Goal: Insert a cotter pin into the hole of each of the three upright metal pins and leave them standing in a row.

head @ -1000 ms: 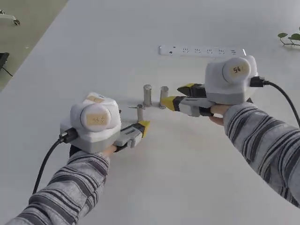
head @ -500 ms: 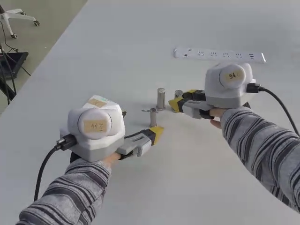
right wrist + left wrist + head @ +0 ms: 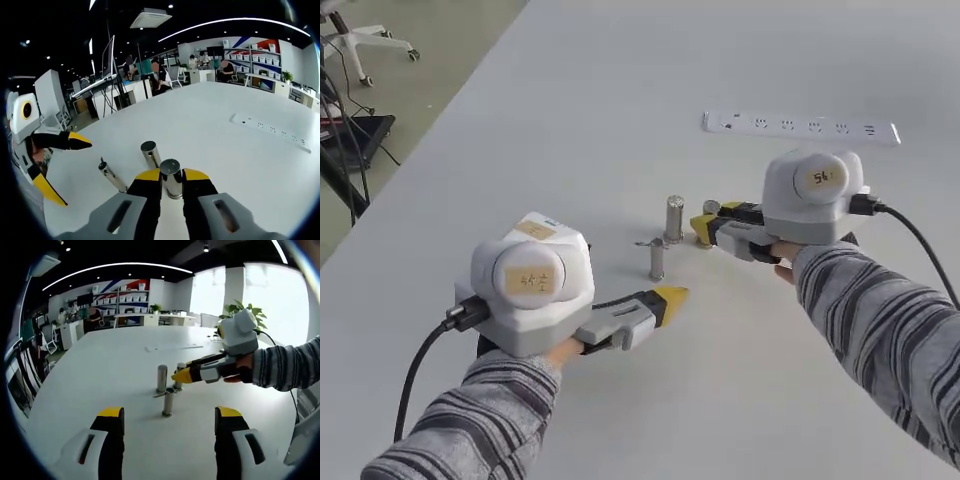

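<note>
Three upright metal pins stand close together on the white table (image 3: 570, 120). The near pin (image 3: 657, 259) (image 3: 168, 403) (image 3: 112, 177) carries a thin cotter pin (image 3: 644, 243) (image 3: 159, 395) sticking out sideways. Behind it stands a taller pin (image 3: 674, 218) (image 3: 161, 379) (image 3: 150, 152). The third pin (image 3: 711, 207) (image 3: 171, 178) sits between the yellow-tipped jaws of my right gripper (image 3: 706, 228) (image 3: 171, 181) (image 3: 176, 376), which is shut on it. My left gripper (image 3: 670, 296) (image 3: 170, 419) is open, a short way in front of the near pin, holding nothing.
A white power strip (image 3: 800, 127) (image 3: 270, 128) lies farther back on the table. Black cables trail from both grippers. Floor, a chair base and cables lie past the table's left edge (image 3: 380, 190).
The head camera has shifted. My right gripper has settled its jaws around the right-hand pin. My left gripper has drawn back slightly from the near pin.
</note>
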Demonstrator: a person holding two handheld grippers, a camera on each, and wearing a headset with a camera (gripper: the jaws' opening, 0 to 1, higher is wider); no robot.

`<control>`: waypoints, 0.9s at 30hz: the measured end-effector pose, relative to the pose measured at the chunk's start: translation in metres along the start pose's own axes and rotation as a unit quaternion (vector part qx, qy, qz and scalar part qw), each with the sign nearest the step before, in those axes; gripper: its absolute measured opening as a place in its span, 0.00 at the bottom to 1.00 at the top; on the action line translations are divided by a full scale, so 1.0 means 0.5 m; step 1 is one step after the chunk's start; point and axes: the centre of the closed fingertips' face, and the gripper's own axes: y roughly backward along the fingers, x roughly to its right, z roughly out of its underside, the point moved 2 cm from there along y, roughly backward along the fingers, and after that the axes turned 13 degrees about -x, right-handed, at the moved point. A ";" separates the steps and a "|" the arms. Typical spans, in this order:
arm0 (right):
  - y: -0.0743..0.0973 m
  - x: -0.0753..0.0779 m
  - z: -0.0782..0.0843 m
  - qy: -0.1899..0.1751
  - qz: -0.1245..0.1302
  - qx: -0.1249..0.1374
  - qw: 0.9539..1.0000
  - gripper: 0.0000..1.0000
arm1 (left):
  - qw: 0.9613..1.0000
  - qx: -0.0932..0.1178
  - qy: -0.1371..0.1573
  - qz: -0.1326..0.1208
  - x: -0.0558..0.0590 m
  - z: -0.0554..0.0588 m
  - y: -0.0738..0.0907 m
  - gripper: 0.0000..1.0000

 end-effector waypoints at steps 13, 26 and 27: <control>0.017 0.001 0.003 0.000 0.040 0.001 0.999 0.08 | 1.000 0.018 -0.018 0.004 0.009 -0.010 0.020 0.82; 0.089 -0.010 0.032 0.012 0.061 0.000 0.998 0.08 | 0.999 0.015 -0.033 0.018 0.030 -0.005 0.037 0.91; 0.095 -0.012 0.039 0.010 0.064 -0.001 0.998 0.08 | 0.999 0.015 -0.034 0.018 0.032 -0.004 0.039 0.91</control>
